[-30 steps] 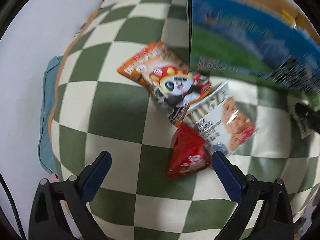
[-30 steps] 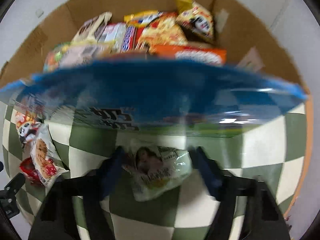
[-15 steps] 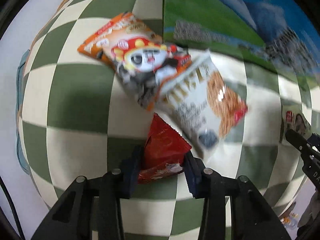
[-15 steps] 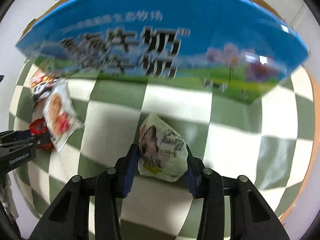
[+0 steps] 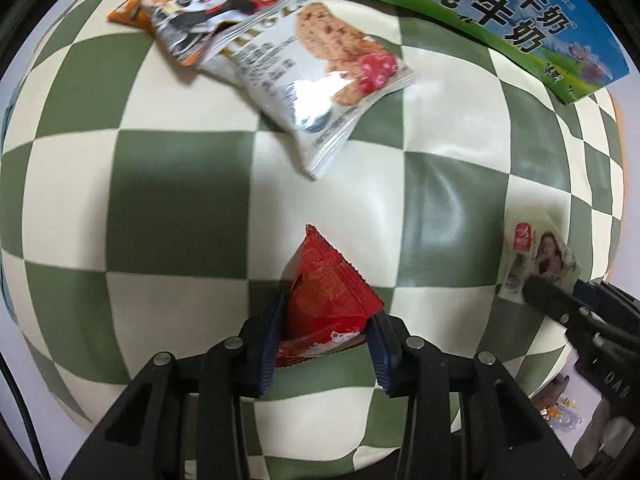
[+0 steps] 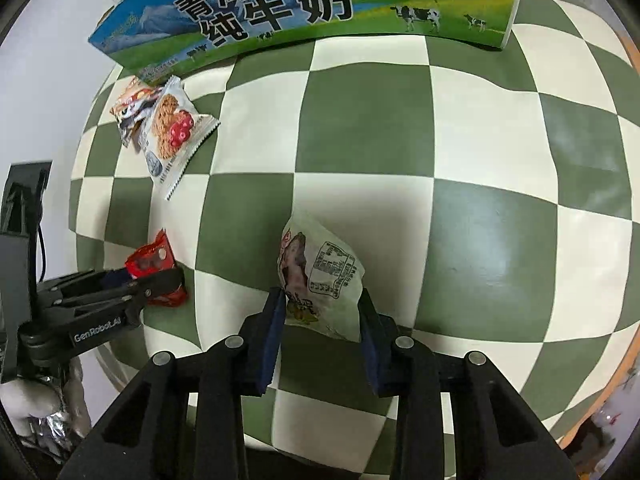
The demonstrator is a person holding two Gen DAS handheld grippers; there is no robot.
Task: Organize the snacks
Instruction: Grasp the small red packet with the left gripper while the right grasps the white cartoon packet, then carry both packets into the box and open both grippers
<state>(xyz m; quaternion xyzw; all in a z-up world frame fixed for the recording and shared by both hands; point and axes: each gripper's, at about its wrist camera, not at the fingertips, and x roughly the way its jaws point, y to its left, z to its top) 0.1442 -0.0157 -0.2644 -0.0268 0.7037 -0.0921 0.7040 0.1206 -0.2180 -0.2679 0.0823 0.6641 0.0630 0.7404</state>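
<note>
L gripper (image 5: 326, 344), wide open 1 s ago, now clamped on red pack (image 5: 326, 300); R gripper (image 6: 320, 332) likewise closed on pale pack (image 6: 322, 276). Both lifted off checked cloth (image 6: 360, 120) — picks secured. Milk box (image 6: 304, 4) edge ahead; open cloth between. Cookie pack (image 5: 320, 76), panda pack (image 5: 192, 8) remain by box.

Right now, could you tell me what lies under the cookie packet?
The cookie packet overlaps one end of the panda snack bag on the checkered cloth. The bag's covered end is hidden.
</note>
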